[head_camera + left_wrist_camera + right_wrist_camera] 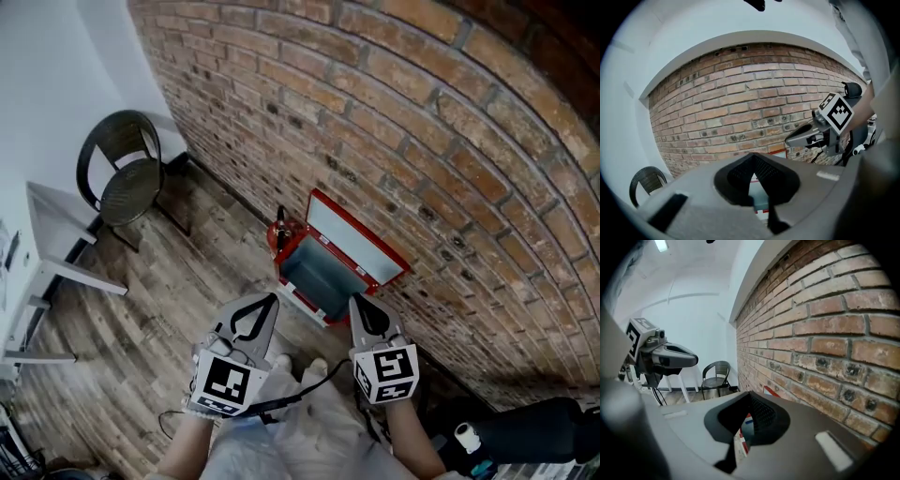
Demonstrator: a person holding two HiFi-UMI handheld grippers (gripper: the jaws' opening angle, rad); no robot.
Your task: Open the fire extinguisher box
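Right, the box sits on the floor at the brick wall, lid leaning back to stay open. The left hand-held gripper and right hand-held gripper hover clear, both closed, empty.

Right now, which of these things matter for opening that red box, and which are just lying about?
Part of the job:
- fire extinguisher box, lid already up against the brick wall
- left gripper, shut, empty
- right gripper, shut, empty

Just lying about:
- chair
- white table
- red extinguisher beside the box
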